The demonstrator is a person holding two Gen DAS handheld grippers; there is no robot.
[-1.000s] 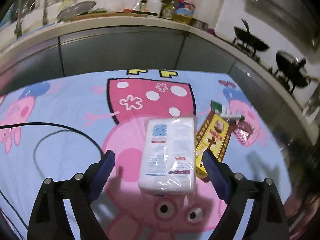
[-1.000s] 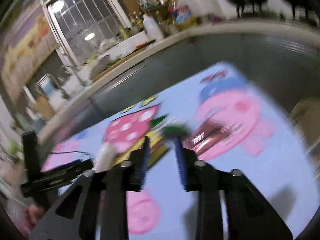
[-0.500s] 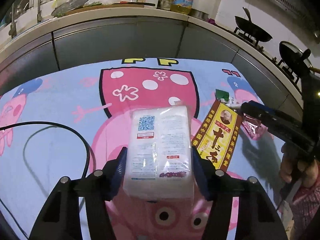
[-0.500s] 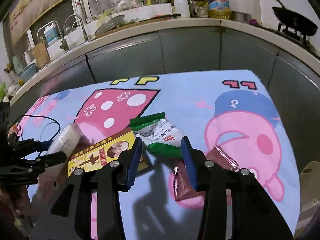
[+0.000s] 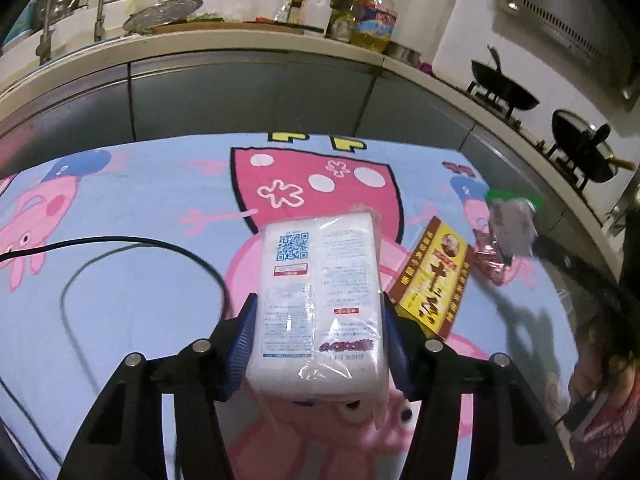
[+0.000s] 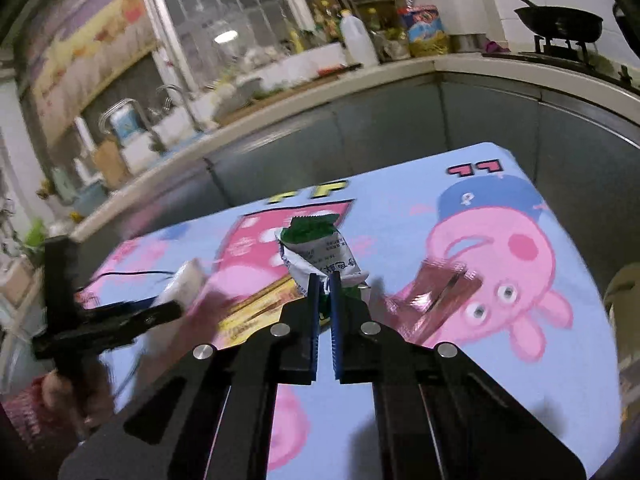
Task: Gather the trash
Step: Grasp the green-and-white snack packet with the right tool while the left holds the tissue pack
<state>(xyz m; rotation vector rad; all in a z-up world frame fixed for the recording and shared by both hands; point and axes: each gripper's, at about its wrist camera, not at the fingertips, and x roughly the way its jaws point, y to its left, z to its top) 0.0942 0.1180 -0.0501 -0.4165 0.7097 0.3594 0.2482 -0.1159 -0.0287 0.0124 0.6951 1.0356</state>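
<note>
Left gripper (image 5: 316,328) clamps the tissue pack (image 5: 318,300) by its sides, above the cloth (image 5: 140,208); QR code on the pack, small print unreadable. Right gripper (image 6: 325,312) pinched nearly closed on the green wrapper (image 6: 316,252), raised off the cloth; its Chinese print is too blurred to read. Only the left view shows the yellow box (image 5: 434,276) clearly, with "十三" on it and lying flat. Red wrapper (image 6: 440,296) sits right of the box.

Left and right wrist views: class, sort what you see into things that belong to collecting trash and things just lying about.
Belongs to the job:
left gripper, shut on the white tissue pack
right gripper, shut on the green-and-white wrapper
yellow packet
shiny red wrapper

Just lying about:
black cable
cartoon cloth
wok
</note>
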